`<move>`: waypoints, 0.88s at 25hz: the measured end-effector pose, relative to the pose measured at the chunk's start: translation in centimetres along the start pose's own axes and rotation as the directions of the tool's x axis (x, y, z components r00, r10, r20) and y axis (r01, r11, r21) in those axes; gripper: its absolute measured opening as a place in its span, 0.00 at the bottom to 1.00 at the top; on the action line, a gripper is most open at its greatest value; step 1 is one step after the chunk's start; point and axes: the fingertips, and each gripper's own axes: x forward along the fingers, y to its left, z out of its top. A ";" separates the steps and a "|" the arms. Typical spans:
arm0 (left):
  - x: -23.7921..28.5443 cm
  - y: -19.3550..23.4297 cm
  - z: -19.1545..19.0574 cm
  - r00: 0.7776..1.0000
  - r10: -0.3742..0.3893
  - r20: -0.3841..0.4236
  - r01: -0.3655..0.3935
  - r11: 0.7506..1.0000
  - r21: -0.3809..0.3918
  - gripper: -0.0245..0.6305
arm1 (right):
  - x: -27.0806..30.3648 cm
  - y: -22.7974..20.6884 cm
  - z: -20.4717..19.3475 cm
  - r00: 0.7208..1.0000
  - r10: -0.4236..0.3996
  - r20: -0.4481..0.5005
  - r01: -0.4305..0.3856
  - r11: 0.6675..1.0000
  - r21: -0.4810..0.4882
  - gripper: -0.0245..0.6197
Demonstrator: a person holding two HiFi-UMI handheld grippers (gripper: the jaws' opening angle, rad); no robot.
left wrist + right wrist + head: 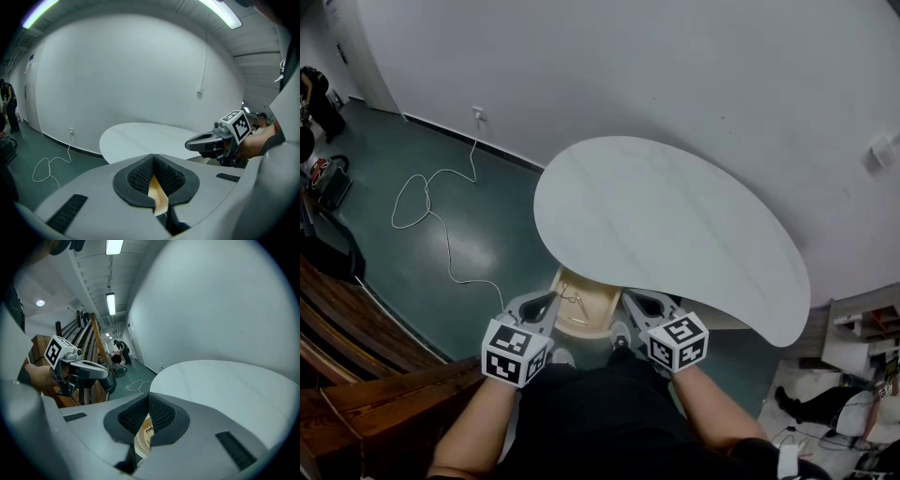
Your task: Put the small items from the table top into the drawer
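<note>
Light wooden drawer (598, 315) open below white table top (666, 220); thin metal item (571, 298) inside.

A white cable (422, 202) loops across the green floor (487, 253) on the left and runs to a socket (478, 114) low on the far white wall (675, 66). Dark wooden boards (347, 328), perhaps stair rails, fill the near left corner. Shelves (862, 333) stand at the right edge. Strip lights (110, 303) line the ceiling.
</note>
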 end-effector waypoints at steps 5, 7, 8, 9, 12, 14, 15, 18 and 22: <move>-0.1 0.1 -0.1 1.000 0.001 0.005 -0.001 1.000 -0.002 0.06 | 0.2 0.1 -0.1 1.000 -0.001 0.001 0.001 1.000 -0.003 0.05; -0.1 0.0 0.1 1.000 0.000 0.007 0.000 1.000 -0.002 0.06 | 0.2 0.0 -0.1 1.000 -0.002 0.000 0.002 1.000 -0.001 0.05; -0.1 0.0 0.1 1.000 0.000 0.007 0.000 1.000 -0.002 0.06 | 0.2 0.0 -0.1 1.000 -0.002 -0.001 0.002 1.000 -0.001 0.05; -0.1 0.0 0.1 1.000 0.001 0.007 -0.001 1.000 -0.002 0.06 | 0.2 0.0 -0.2 1.000 0.000 -0.004 0.000 1.000 -0.002 0.05; 0.0 0.0 0.0 1.000 0.002 0.004 -0.002 1.000 -0.004 0.06 | 0.3 0.1 -0.4 1.000 0.007 -0.013 -0.007 1.000 -0.001 0.05; 0.0 0.0 0.1 1.000 0.002 0.002 -0.002 1.000 -0.005 0.06 | 0.3 0.0 -0.5 1.000 0.010 -0.018 -0.010 1.000 0.002 0.05; 0.0 -0.1 0.1 1.000 0.002 0.001 -0.002 1.000 -0.006 0.06 | 0.3 0.0 -0.6 1.000 0.011 -0.019 -0.011 1.000 0.002 0.05; 0.0 0.0 -0.1 1.000 0.003 -0.002 -0.003 1.000 -0.008 0.06 | 0.3 0.1 -0.6 1.000 0.010 -0.020 -0.010 1.000 0.001 0.05; -0.2 0.2 -0.4 1.000 0.006 -0.001 -0.006 1.000 -0.007 0.06 | 0.5 0.4 -0.7 1.000 0.012 -0.022 -0.012 1.000 -0.001 0.05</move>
